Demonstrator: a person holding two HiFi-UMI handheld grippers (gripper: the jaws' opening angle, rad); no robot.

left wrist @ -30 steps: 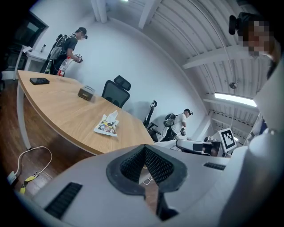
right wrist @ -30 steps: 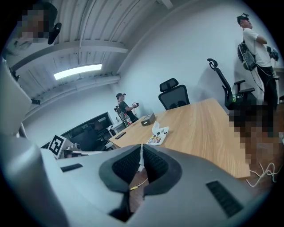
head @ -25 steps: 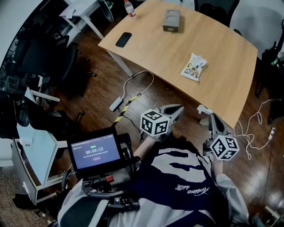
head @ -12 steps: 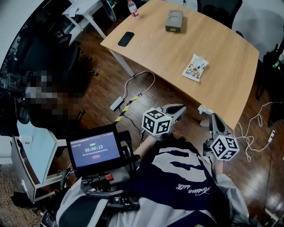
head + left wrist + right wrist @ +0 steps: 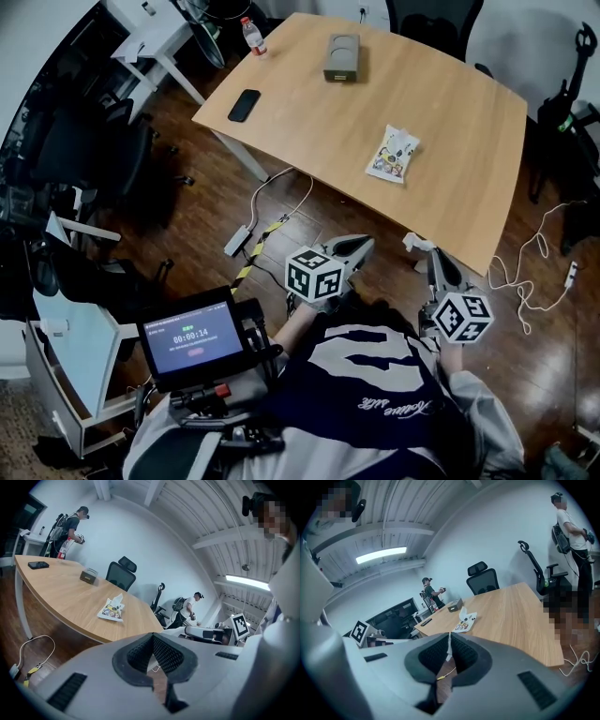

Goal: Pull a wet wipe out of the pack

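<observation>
The wet wipe pack [image 5: 392, 154], white with a colourful print and a wipe sticking up from its top, lies on the wooden table [image 5: 450, 112] near its front edge. It also shows in the left gripper view as the pack [image 5: 112, 610] and in the right gripper view as the pack [image 5: 465, 620]. My left gripper [image 5: 366, 243] and right gripper [image 5: 433, 254] hover over the floor short of the table, pointing toward it. In their own views the left gripper [image 5: 152, 637] and right gripper [image 5: 449, 643] are shut with nothing held.
A grey box [image 5: 340, 56], a black phone [image 5: 244, 105] and a bottle [image 5: 250, 36] sit farther back on the table. Cables [image 5: 277, 192] trail over the dark wood floor. A screen [image 5: 192, 337] is mounted by my chest. Office chairs and other people stand around the room.
The head view has shifted, so the table and both grippers sit a little further left in the picture. The grippers keep their place before the table. The screen's timer has advanced.
</observation>
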